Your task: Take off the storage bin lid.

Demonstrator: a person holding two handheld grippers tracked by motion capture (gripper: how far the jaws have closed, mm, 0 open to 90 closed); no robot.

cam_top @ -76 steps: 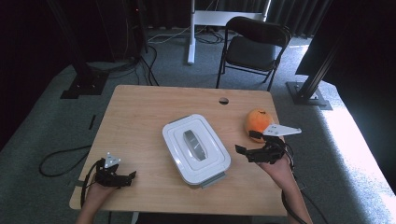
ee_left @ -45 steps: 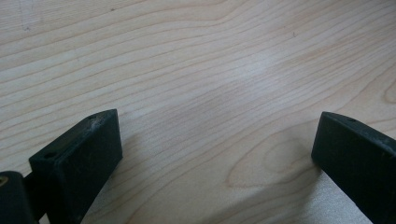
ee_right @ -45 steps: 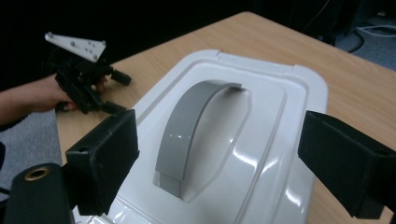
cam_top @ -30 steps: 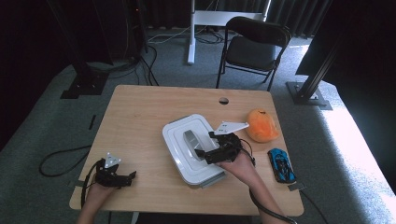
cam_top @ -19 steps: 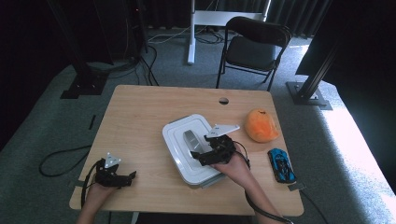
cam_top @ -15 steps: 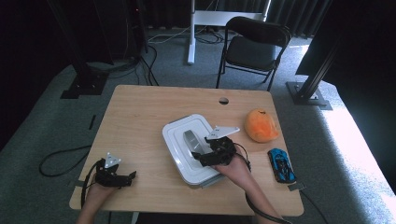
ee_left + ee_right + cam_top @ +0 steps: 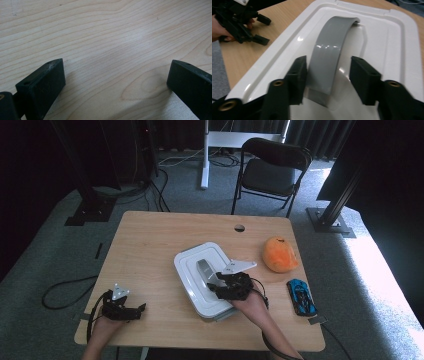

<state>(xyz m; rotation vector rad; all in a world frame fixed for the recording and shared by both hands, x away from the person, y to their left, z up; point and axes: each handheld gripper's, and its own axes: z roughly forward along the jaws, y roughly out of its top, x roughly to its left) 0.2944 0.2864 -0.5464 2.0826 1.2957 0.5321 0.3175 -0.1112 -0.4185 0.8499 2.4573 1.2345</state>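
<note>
A white container with a lid (image 7: 187,275) sits mid-table, and a grey arched handle (image 7: 203,268) runs along the lid's top. My right gripper (image 7: 212,284) reaches in from the right and straddles that handle. In the right gripper view the handle (image 7: 329,52) stands between the jaws of the right gripper (image 7: 325,72). The jaws have just been closing; the left pad is almost at the handle and a gap remains at the right pad. My left gripper (image 7: 140,308) rests open near the table's front left, over bare wood (image 7: 100,37).
An orange plush toy (image 7: 279,254) lies right of the container, and a blue toy car (image 7: 301,296) sits near the front right edge. A cable hole (image 7: 239,228) is at the table's back. A folding chair (image 7: 272,170) stands beyond the table.
My right gripper moved left from beside the orange toy onto the lid's handle, and its jaws narrowed around it. The blue car now lies uncovered on the table. The left gripper stayed put.
</note>
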